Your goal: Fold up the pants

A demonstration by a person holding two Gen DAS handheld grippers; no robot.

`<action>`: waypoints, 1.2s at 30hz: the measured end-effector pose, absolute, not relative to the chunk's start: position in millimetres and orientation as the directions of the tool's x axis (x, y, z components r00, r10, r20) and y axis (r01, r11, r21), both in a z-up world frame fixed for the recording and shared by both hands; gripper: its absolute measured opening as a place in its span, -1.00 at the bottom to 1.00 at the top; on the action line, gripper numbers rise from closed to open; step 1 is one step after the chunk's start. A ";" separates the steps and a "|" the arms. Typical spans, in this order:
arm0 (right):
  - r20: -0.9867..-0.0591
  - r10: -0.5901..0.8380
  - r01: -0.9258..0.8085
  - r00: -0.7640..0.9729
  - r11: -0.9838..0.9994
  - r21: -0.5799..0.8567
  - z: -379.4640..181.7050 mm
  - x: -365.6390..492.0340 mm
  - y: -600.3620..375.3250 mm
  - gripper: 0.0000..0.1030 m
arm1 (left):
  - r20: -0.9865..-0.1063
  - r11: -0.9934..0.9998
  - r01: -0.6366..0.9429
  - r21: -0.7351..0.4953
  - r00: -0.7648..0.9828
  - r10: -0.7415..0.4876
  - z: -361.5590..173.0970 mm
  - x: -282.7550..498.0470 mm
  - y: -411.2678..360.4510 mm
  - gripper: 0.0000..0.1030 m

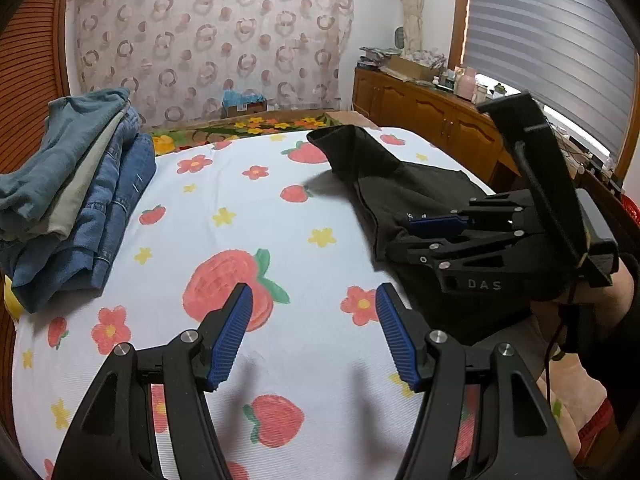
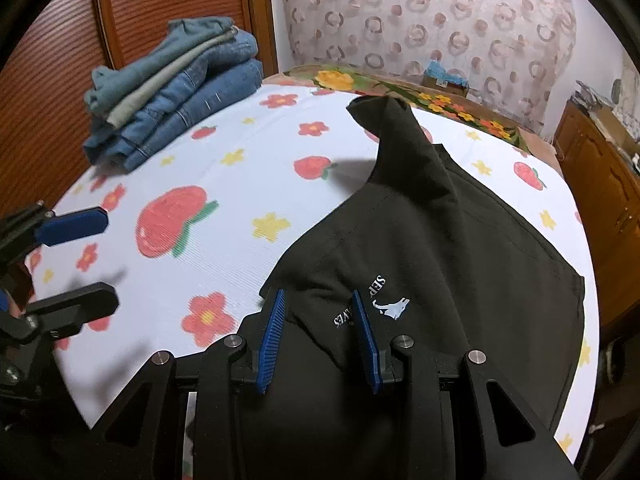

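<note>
Black pants (image 2: 420, 240) with a white logo lie rumpled on the right part of the strawberry-print table cover (image 2: 240, 184); one leg reaches toward the far edge. They also show in the left wrist view (image 1: 400, 188). My right gripper (image 2: 320, 332) is open, its blue pads straddling a raised fold of the black cloth near the logo; it shows from the side in the left wrist view (image 1: 436, 232). My left gripper (image 1: 314, 332) is open and empty over the bare cover, left of the pants; it shows at the left edge of the right wrist view (image 2: 80, 256).
A stack of folded jeans and other clothes (image 1: 76, 196) sits at the table's far left, also in the right wrist view (image 2: 172, 92). A wooden cabinet (image 1: 432, 120) stands beyond the right side. A patterned curtain (image 1: 212, 44) hangs behind.
</note>
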State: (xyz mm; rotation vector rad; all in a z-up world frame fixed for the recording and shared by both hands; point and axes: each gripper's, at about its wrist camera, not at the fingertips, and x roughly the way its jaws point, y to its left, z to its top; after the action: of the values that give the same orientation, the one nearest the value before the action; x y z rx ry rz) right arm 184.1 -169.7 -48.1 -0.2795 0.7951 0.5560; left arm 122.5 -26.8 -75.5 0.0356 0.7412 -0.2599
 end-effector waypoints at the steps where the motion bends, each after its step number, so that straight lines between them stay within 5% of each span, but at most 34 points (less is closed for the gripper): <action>1: -0.738 0.363 -0.569 0.569 0.821 -0.035 -45.9 186.2 -166.8 -0.30 | -0.672 0.967 0.247 -0.060 0.706 -0.222 -75.9 122.8 -27.1 0.26; 4: -0.728 0.365 -0.568 0.580 0.822 -0.041 -44.2 184.7 -167.6 -0.72 | -0.675 0.967 0.250 -0.059 0.703 -0.223 -77.4 122.8 -28.5 0.26; 8: -0.690 0.402 -0.557 0.601 0.830 -0.002 -33.2 182.7 -178.9 -0.87 | -0.677 0.965 0.255 -0.056 0.701 -0.224 -78.1 122.1 -30.0 0.26; 21: -0.623 0.363 -0.474 0.693 0.880 -0.015 -7.6 185.1 -214.3 -0.88 | -0.690 0.958 0.279 -0.057 0.683 -0.240 -86.2 125.1 -43.2 0.26; 36: -0.671 0.246 -0.297 0.699 0.954 0.041 -27.0 240.7 -249.1 -0.86 | -0.692 0.956 0.287 -0.055 0.679 -0.244 -88.1 121.8 -48.3 0.26</action>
State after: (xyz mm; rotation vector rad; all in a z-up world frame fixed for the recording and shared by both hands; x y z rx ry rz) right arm 240.7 -249.1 -27.0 -0.0726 0.7365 0.3031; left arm 121.8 -48.3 -88.1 0.0599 0.7682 -0.2980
